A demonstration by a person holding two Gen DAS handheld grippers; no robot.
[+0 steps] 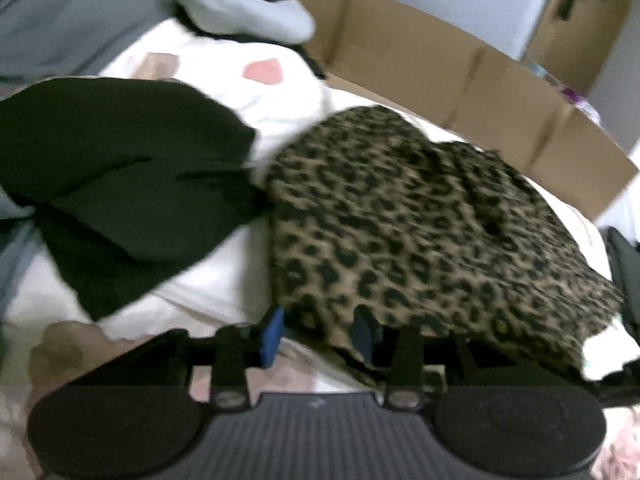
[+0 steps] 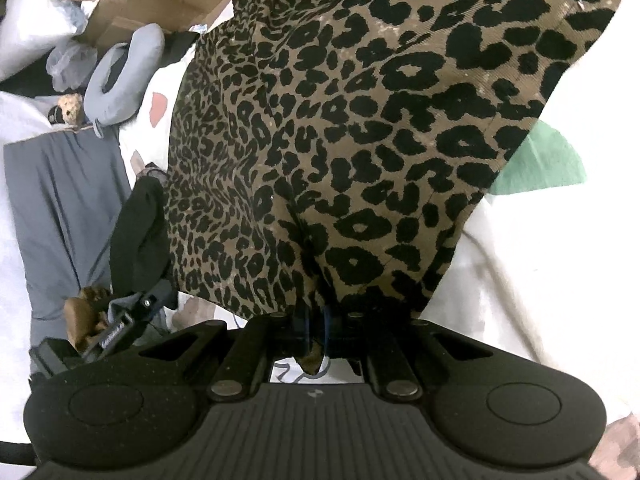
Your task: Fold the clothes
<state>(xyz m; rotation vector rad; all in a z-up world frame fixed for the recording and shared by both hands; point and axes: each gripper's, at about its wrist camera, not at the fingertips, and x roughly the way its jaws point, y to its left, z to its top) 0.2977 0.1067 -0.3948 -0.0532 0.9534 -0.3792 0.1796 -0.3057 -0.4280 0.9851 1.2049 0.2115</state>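
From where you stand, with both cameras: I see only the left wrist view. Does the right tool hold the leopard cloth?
Observer: Yes. In the right wrist view the right tool is shut on an edge of the leopard-print garment, which bunches between its fingers.
Operator: What lies to the right of the cloth there?
Observer: A green patch on the white bedsheet, partly under the garment.
Operator: Is something else near, on the other side?
Observer: A grey U-shaped neck pillow, and beside it a small brown plush toy.
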